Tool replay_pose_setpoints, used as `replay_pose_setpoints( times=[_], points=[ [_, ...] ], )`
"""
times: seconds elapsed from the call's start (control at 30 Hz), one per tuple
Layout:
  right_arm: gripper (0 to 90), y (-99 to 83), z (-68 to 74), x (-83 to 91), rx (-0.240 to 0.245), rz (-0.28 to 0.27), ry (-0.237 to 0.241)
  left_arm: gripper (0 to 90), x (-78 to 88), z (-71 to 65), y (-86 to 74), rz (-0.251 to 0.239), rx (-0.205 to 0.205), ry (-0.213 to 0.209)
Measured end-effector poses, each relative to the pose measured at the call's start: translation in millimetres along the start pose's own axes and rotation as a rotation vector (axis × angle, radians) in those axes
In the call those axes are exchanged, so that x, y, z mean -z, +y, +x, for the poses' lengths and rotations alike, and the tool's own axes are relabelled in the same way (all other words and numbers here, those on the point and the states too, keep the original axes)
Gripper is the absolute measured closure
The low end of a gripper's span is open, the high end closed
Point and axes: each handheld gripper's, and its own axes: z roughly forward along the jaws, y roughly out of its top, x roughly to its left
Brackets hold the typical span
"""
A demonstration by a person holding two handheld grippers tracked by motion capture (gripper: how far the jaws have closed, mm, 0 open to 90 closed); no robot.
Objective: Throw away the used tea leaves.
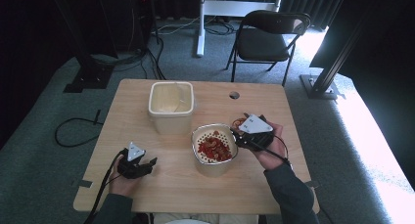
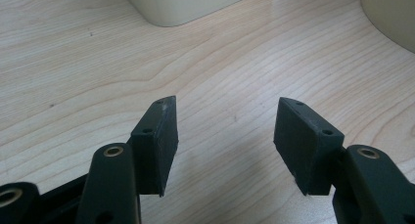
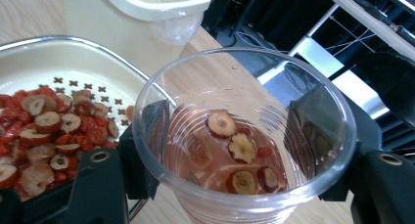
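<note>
My right gripper (image 3: pixel 230 117) is shut on a clear plastic cup (image 3: pixel 244 136), its jaws pressing the cup's sides. A few dried red fruit slices (image 3: pixel 230 136) lie in the cup's bottom. In the high view the cup (image 1: pixel 239 122) hangs just right of a cream strainer bowl (image 1: pixel 196 136), with the right gripper (image 1: pixel 243 128) behind it. A heap of red fruit slices (image 1: pixel 214 148) lies in the bowl (image 3: pixel 73 43). My left gripper (image 1: pixel 150 164) rests low at the front left of the table. Its fingers (image 2: pixel 156 136) stand apart over bare wood, and the left gripper (image 2: pixel 226 104) holds nothing.
A cream bin (image 1: pixel 171 84) lined with a plastic bag stands behind the bowl, at the table's middle back. Its base (image 2: pixel 191 4) shows ahead of the left gripper. A cable hole (image 1: pixel 234 95) lies near the back edge. A folding chair (image 1: pixel 266 38) stands beyond the table.
</note>
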Motion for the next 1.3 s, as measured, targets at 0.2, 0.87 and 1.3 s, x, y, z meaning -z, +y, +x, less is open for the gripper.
replay_pose_setpoints(
  times=[0.2, 0.87, 1.3],
  points=[
    [34.0, 5.8, 6.8, -4.4, 0.082, 0.040, -0.037, 42.8, -0.4, -0.2, 0.2, -0.001, 0.001, -0.002],
    [33.7, 17.9, 22.0, -8.0, 0.311, 0.108, -0.141, 42.8, -1.0, -2.8, 0.9, 0.003, -0.015, -0.001],
    [33.7, 25.0, 48.5, -15.4, 0.631, 0.200, -0.236, 42.8, -1.1, -3.2, 1.1, 0.006, -0.019, 0.000]
  ],
)
